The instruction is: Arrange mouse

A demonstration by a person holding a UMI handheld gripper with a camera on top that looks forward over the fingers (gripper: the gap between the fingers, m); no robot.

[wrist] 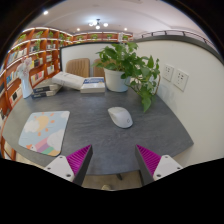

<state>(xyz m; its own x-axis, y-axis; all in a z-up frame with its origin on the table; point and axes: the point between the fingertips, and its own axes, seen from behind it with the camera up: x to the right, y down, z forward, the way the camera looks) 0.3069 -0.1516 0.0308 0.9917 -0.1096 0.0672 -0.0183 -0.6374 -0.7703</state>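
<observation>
The tongs (114,163) are spread wide and grasp nothing, held back at the table (90,140) edge as if lining up an approach. The mouse (120,117) lies ahead of them on bare tabletop, the mat (44,132) well to its left, probably its destination. Beyond stand a plant (130,68) and books (78,82), neither blocking the way.
</observation>
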